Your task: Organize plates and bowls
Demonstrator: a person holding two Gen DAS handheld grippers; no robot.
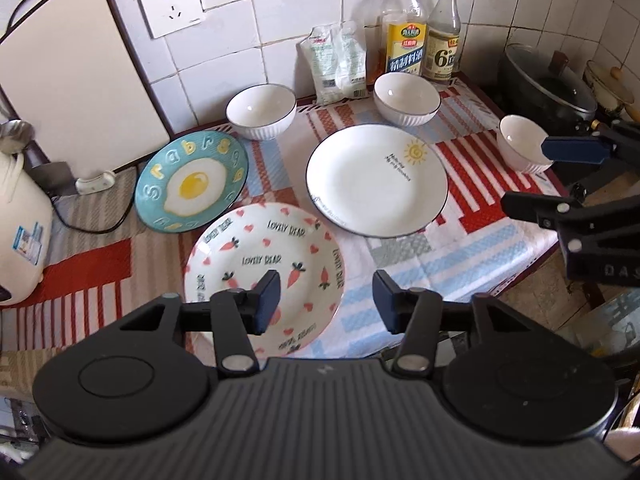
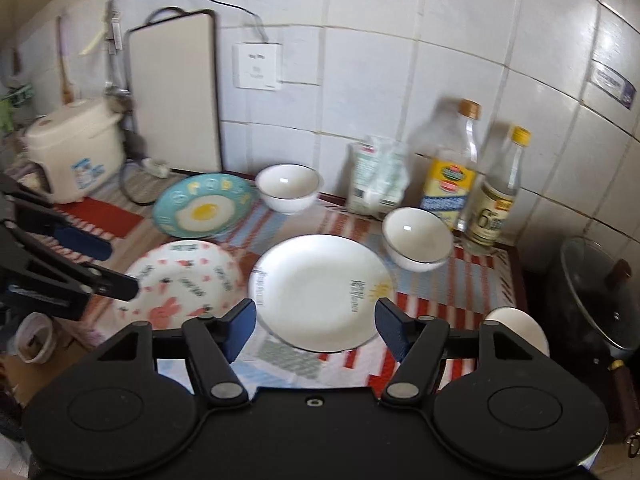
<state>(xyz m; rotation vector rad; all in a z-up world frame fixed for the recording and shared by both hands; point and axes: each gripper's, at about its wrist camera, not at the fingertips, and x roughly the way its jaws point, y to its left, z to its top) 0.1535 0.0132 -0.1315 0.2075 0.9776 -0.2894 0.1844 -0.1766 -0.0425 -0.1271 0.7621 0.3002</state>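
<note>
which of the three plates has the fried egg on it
The teal plate, at the back left beside the propped cutting board. The front plate has carrots and hearts; the white plate shows a small sun.

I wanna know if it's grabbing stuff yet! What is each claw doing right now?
Left claw: open, holding nothing, above the carrot plate.
Right claw: open, holding nothing, above the white plate.

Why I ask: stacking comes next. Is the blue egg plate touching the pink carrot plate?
Cannot tell. In the left wrist view the egg plate meets the carrot plate with no cloth between their rims, but overlap could hide a gap; the right wrist view is blurred.
</note>
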